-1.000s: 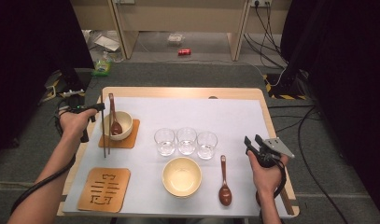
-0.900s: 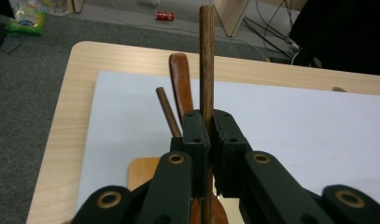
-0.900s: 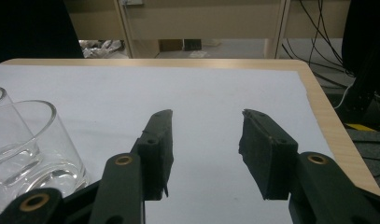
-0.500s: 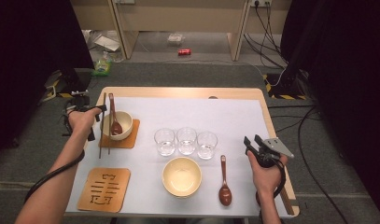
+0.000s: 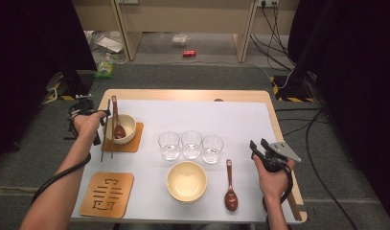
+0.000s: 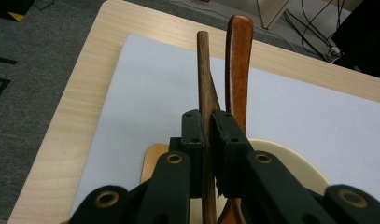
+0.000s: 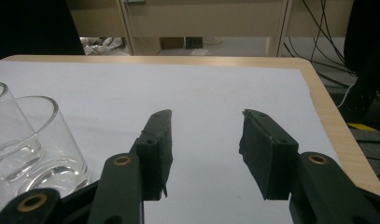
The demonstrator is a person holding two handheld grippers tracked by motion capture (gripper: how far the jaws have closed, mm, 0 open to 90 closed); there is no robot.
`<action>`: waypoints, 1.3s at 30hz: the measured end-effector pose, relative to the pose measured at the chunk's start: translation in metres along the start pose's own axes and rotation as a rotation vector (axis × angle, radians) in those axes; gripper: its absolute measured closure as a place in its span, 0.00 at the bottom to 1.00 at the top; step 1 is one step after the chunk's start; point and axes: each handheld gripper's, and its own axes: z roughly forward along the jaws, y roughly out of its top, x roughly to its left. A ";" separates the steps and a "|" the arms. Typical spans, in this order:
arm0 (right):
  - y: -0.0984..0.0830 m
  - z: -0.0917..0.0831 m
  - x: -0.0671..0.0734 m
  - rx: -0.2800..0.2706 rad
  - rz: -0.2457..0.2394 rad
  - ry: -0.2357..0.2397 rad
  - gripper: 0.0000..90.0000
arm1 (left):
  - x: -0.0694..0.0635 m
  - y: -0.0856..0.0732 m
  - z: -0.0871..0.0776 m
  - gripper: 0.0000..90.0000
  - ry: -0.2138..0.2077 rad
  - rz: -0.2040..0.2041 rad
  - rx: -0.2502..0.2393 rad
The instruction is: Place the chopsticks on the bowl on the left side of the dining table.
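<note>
The bench (image 5: pixel 240 103) looks half laid, judged as two place settings. The far-left setting has a coaster (image 5: pixel 133 143) bearing a bowl (image 5: pixel 128 125) with a spoon (image 5: pixel 118 130) in it. The near setting is loose: its bowl (image 5: pixel 186 180) stands off the empty coaster (image 5: pixel 107 194), its spoon (image 5: pixel 230 196) alongside. Three glasses (image 5: pixel 190 145) wait between.

The left gripper (image 6: pixel 207 135) has its jaws nearly closed on the dark chopsticks (image 6: pixel 204 74), which run forward past the jaw tips, with the spoon handle just right of them; they have yet to be let go. The right gripper (image 7: pixel 204 140) has its jaws wide apart over bare paper, holding nothing.

Since the earlier frame the left hand has sunk with the chopsticks toward the bench beside the bowl; the right hand has stayed put.
</note>
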 end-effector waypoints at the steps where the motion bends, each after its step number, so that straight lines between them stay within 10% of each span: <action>1: 0.000 0.000 0.000 0.000 0.000 0.001 0.59 | 0.000 0.000 0.001 0.93 0.003 -0.003 0.000; 25: 0.000 0.000 0.001 0.004 -0.002 0.002 0.60 | 0.002 0.000 -0.002 0.89 0.002 0.002 -0.013; 39: 0.000 -0.001 -0.001 0.009 0.003 0.004 0.60 | 0.021 -0.023 -0.061 0.99 -0.068 0.202 -0.013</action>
